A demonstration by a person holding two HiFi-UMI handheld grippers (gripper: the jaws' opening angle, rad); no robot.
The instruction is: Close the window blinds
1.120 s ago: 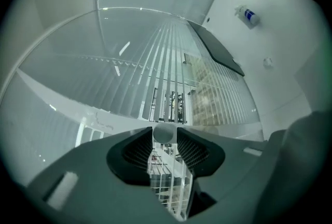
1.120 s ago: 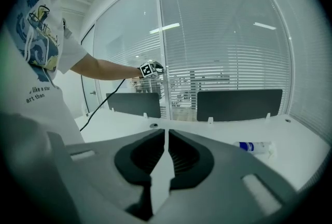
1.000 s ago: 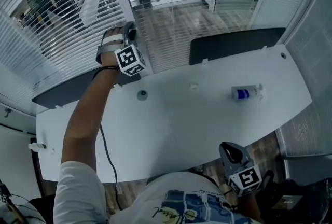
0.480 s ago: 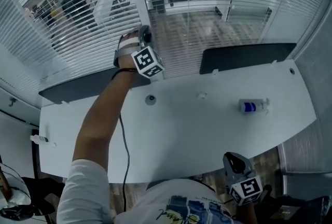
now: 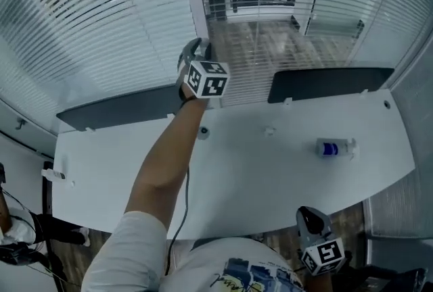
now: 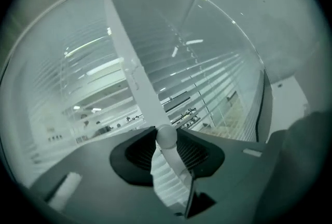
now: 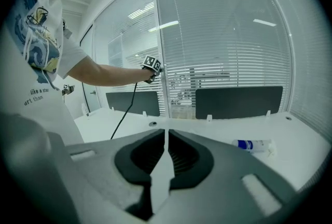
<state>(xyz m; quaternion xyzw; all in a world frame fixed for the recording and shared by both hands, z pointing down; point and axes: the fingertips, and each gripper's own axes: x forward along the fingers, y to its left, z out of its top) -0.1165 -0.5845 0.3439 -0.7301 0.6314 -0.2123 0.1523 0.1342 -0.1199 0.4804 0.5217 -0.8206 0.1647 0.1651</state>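
Your left tool (image 5: pixel 196 49), jaws just closing, grips the white blind wand (image 6: pixel 167 136) at the window blinds (image 5: pixel 115 20). Your right tool (image 5: pixel 306 215) rests with jaws together and nothing between them, at the worktop's (image 5: pixel 270 176) near edge.

We see a cool, grey-blue cast throughout. Light comes in through the blinds (image 5: pixel 101 20) at the head view's top, and the desk (image 5: pixel 270 169) is evenly lit. Strip lights (image 7: pixel 163 26) glare upper centre. Both gripper views bulge, with black corners and soft foregrounds.
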